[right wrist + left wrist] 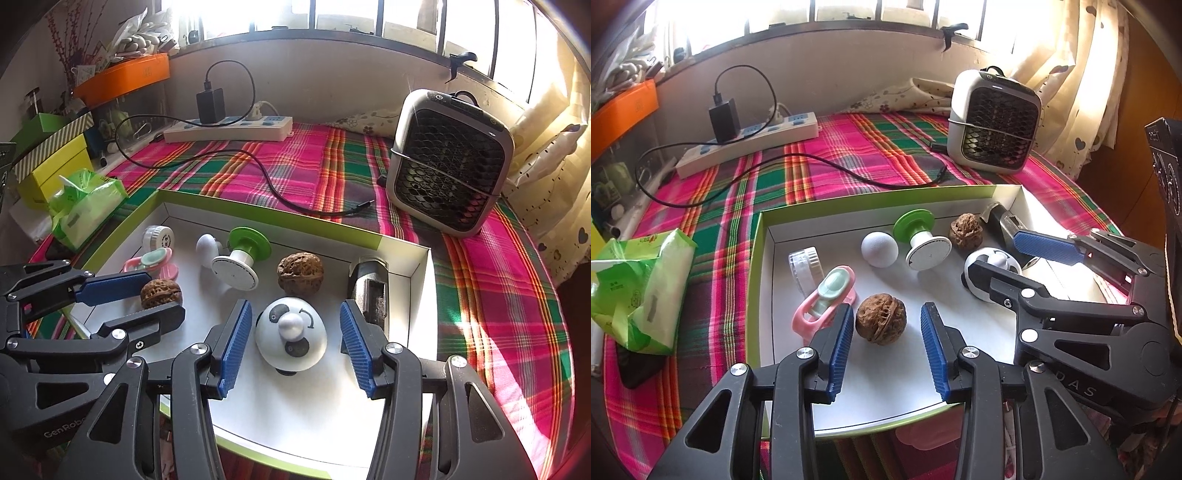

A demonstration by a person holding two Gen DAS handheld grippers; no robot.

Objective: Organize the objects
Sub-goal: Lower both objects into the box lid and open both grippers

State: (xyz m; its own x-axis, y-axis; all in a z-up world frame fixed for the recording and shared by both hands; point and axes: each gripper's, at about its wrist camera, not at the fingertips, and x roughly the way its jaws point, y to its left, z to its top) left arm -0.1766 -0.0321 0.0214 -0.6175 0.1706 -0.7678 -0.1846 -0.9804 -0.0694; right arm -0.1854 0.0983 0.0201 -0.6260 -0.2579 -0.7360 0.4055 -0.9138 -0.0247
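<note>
A white box lid with green rim [755, 266] [402, 243] holds small objects. My left gripper [886, 349] is open around a brown walnut [881, 318], which also shows in the right wrist view [160, 293]. My right gripper [293, 345] is open around a white panda dome toy [291, 341] [991, 264]. Also in the lid: a second walnut [966, 230] [301, 273], a white ball [879, 249] [207, 249], a green-and-white spool [921, 236] [242, 258], a pink-and-mint clip [827, 295] [153, 264], a clear round case [805, 266] [160, 236] and a dark metal tool [1003, 221] [369, 291].
The lid lies on a plaid cloth [827, 166]. A small grey fan [995, 122] [450, 158] stands at the back right, a power strip with charger and cable [750, 138] [229, 127] at the back left. A green tissue pack [642, 291] [86, 206] lies left.
</note>
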